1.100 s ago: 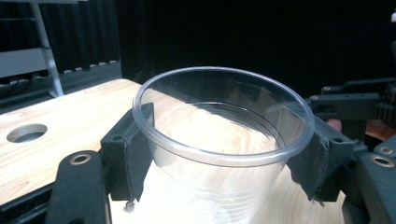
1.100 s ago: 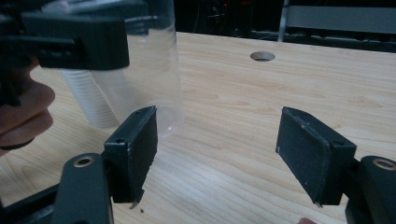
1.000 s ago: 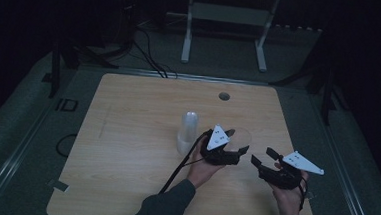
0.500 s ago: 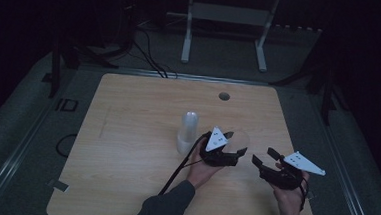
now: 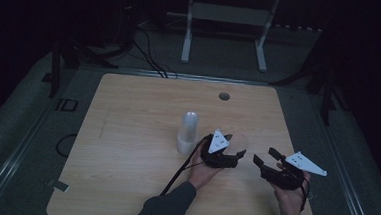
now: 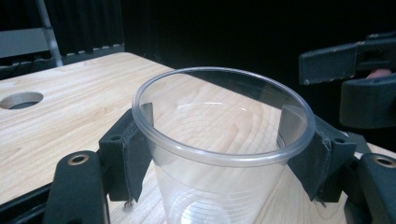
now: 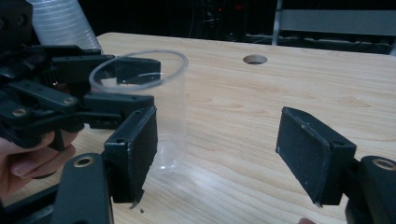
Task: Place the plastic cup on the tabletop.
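Note:
A clear plastic cup stands upright on the wooden table, right of its middle. My left gripper is shut on it, one pad on each side just under the rim. From the high view the cup sits between the left gripper's jaws. My right gripper hovers just to the right, open with nothing between its jaws. The right gripper view shows its own jaws standing wide, with the cup ahead at left in the left gripper.
A stack of translucent cups stands upside down just left of the left gripper, and shows again. A round hole lies near the table's far edge. A white frame stands on the floor behind. The left gripper's cable runs toward the near edge.
The left gripper has sunk slightly toward the table with the cup in it. The right gripper has not moved.

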`<action>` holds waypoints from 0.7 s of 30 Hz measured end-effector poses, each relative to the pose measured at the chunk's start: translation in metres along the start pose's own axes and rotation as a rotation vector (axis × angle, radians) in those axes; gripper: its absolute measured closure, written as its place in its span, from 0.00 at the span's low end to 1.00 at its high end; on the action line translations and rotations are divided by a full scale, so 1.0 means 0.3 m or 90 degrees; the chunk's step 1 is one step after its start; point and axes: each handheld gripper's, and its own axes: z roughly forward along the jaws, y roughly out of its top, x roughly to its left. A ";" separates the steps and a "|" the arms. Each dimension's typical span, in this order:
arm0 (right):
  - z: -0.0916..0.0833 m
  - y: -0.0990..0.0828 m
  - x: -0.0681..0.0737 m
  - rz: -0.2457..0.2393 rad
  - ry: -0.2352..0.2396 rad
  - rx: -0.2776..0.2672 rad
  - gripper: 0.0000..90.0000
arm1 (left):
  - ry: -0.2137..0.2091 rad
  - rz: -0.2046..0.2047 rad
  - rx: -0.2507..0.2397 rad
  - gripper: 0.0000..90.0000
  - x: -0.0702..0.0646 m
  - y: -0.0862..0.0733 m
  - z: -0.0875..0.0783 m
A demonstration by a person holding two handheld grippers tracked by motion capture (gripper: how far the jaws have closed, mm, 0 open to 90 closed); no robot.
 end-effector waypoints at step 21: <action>0.001 -0.001 0.001 0.002 0.001 -0.001 0.32 | -0.007 -0.003 0.054 0.30 0.005 -0.051 0.034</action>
